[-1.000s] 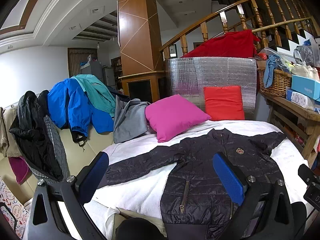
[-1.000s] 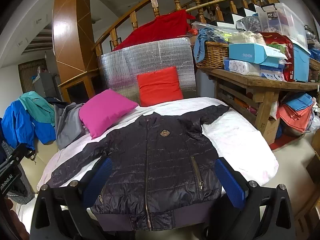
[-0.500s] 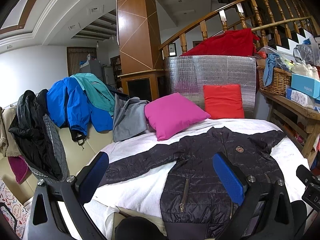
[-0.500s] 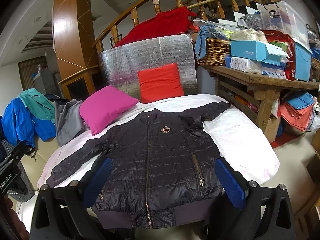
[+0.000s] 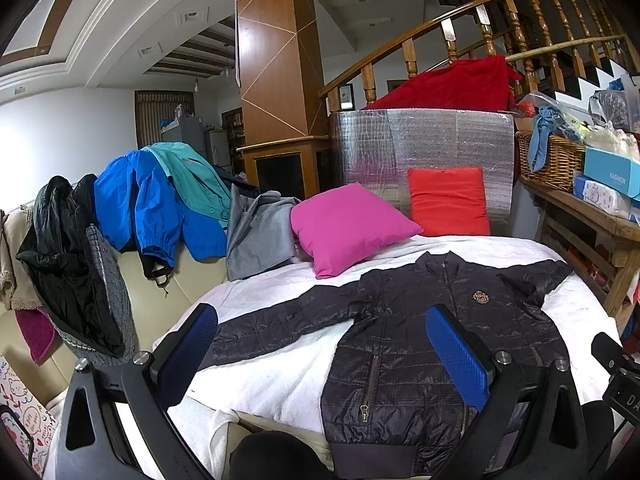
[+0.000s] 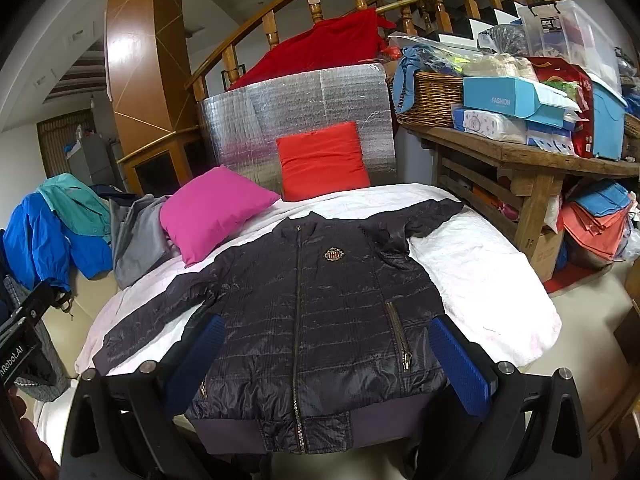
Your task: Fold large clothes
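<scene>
A dark quilted zip jacket [image 6: 320, 300] lies flat, front up, on a white-covered bed [image 6: 488, 280], hem at the near edge, both sleeves spread out. It also shows in the left wrist view [image 5: 420, 340], with its left sleeve [image 5: 272, 324] stretched toward me. My left gripper [image 5: 320, 352] is open and empty, held above the near left part of the bed. My right gripper [image 6: 328, 360] is open and empty, held just before the jacket's hem, its blue pads either side of the lower body.
A pink pillow [image 6: 216, 208] and a red pillow [image 6: 322, 160] sit at the bed's far side before a silver foil panel [image 6: 300, 120]. Jackets are piled on a sofa [image 5: 136, 200] at left. A cluttered wooden table [image 6: 532, 156] stands at right.
Both views have edged slightly forward and down toward the jacket. The jacket has not moved and both grippers stay open.
</scene>
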A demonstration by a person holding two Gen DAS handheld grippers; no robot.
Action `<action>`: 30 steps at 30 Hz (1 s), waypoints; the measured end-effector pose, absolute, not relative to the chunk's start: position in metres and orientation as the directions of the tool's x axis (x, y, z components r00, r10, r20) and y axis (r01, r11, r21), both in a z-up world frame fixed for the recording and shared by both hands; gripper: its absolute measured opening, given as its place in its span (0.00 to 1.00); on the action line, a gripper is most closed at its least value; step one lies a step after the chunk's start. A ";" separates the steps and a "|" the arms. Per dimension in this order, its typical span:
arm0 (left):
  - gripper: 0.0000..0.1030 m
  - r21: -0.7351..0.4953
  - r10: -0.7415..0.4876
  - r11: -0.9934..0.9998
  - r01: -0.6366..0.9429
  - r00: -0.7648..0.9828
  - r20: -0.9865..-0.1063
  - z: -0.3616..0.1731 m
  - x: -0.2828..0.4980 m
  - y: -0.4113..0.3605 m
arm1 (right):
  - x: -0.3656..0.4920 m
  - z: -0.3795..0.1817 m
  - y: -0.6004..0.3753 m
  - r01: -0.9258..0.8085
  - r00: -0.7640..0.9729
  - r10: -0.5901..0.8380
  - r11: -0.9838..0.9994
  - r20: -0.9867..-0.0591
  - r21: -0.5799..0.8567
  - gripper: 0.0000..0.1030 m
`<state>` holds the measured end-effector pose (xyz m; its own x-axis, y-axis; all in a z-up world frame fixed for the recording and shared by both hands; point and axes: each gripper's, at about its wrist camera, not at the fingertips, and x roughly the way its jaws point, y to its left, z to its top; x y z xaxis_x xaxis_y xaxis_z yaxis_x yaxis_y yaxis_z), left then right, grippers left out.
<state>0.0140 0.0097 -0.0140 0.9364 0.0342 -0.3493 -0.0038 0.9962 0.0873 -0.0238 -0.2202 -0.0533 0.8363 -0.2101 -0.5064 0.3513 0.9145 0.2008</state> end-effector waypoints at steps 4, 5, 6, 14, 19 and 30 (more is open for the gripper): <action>1.00 0.088 0.034 0.996 -0.003 0.935 -0.353 -0.015 0.015 0.011 | -0.025 -0.054 -0.220 0.351 0.837 -0.209 0.914 -0.506 0.202 1.00; 1.00 0.090 0.035 0.996 -0.004 0.935 -0.353 -0.015 0.014 0.009 | -0.024 -0.054 -0.220 0.352 0.837 -0.211 0.914 -0.506 0.201 1.00; 1.00 0.091 0.036 0.996 -0.004 0.935 -0.353 -0.015 0.014 0.009 | -0.024 -0.054 -0.219 0.353 0.836 -0.212 0.914 -0.505 0.200 1.00; 1.00 0.088 0.037 0.996 -0.006 0.933 -0.357 -0.017 0.016 0.012 | -0.024 -0.054 -0.219 0.351 0.834 -0.208 0.914 -0.512 0.202 1.00; 1.00 0.086 0.039 0.996 -0.009 0.933 -0.357 -0.016 0.015 0.008 | -0.024 -0.055 -0.219 0.351 0.833 -0.207 0.914 -0.513 0.202 1.00; 1.00 0.082 0.039 0.997 -0.010 0.933 -0.358 -0.016 0.016 0.012 | -0.022 -0.055 -0.219 0.349 0.831 -0.200 0.914 -0.519 0.205 1.00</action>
<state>0.0156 0.0115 -0.0158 0.9328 0.0386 -0.3583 -0.0100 0.9966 0.0815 -0.0224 -0.2194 -0.0545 0.8308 -0.2004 -0.5192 0.3488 0.9145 0.2052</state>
